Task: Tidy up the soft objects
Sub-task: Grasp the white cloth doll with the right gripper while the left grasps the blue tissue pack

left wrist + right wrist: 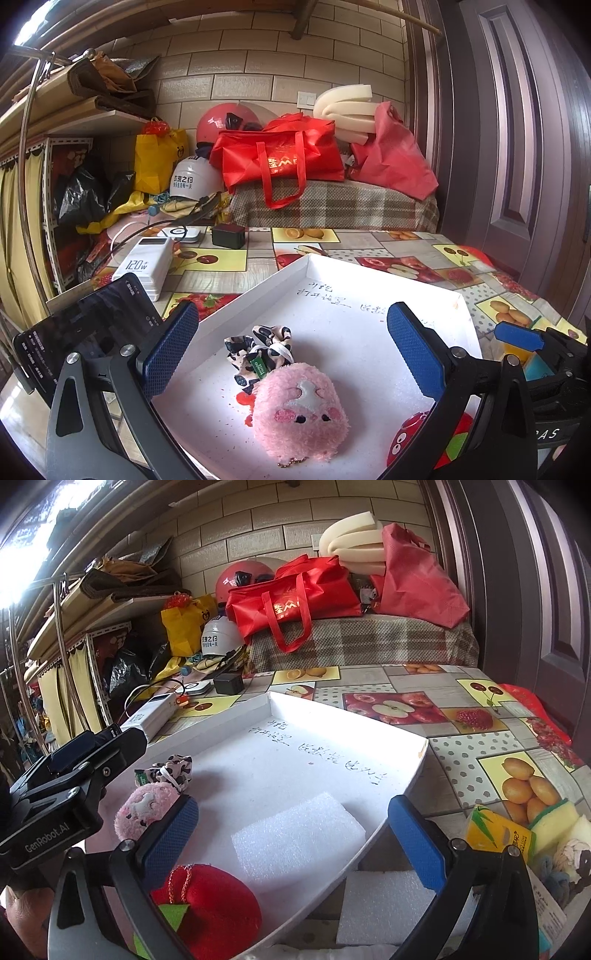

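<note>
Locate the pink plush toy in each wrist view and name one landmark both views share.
Left wrist view: the pink plush toy lies low in the centre, inside the white tray, just in front of the cow-print scrunchie.
Right wrist view: pink plush toy sits at the left, partly behind the right claw's near finger.
Shared landmark: the handwriting on the tray floor.

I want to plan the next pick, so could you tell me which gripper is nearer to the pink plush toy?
Left. The left gripper stands open straddling the pink plush toy in the white tray; the right gripper, also open, is off to the toy's right, over the white foam block.
</note>
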Demonstrator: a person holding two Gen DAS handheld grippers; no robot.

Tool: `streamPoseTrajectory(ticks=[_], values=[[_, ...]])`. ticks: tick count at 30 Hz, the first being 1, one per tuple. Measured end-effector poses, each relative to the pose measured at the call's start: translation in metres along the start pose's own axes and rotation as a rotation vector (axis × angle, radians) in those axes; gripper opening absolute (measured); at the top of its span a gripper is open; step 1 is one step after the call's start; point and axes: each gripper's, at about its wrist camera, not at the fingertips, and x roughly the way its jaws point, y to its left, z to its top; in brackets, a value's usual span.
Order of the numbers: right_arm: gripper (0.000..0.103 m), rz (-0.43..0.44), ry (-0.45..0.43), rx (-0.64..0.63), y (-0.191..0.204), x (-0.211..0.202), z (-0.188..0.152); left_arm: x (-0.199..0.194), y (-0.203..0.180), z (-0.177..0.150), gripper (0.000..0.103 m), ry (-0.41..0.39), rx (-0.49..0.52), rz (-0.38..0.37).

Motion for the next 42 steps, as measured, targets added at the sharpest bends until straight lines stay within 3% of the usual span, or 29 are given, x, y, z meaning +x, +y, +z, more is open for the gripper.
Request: streamPoseTrajectory(ticks=[9,15,19,27,32,34,37,39,42], values=[[0.103,-0.024,0.092,0.178,-0.062,-0.026,-0.022,-0.004,-0.009,0.001,0.103,-0.020,0.037,0.005],[0.103,-0.064,0.096,0.139,-0.072,-0.046,-0.029,-0.004,-0.010,0.001,0.103,-0.021,0.037,0.006],[0.103,-0.022,0.112,0.102,-0.070,-0.049,-0.032,-0.004,-0.010,0.001,0.103,-0.021,0.037,0.006],[0.102,0.153,0.149,-0.123,-0.034,-0.051,-0.037,-0.004,-0.011,0.001,0.103,-0.012,0.034,-0.003],[0.102,0.094,0.177,-0.399,-0.008,-0.052,-0.049,-0.006,-0.012,0.002,0.103,-0.017,0.035,-0.003],[0.098,0.078,0.172,-0.482,0.001,-0.052,-0.054,-0.006,-0.012,0.002,0.103,-0.018,0.038,-0.002],[0.084,0.034,0.186,-0.587,0.017,-0.041,-0.060,-0.009,-0.015,0.003,0.103,-0.016,0.040,-0.007],[0.065,0.000,0.232,-0.646,0.026,-0.029,-0.066,-0.014,-0.017,0.003,0.103,-0.018,0.044,-0.028],[0.055,0.015,0.222,-0.668,0.028,-0.032,-0.069,-0.024,-0.025,0.000,0.103,-0.022,0.060,-0.065]])
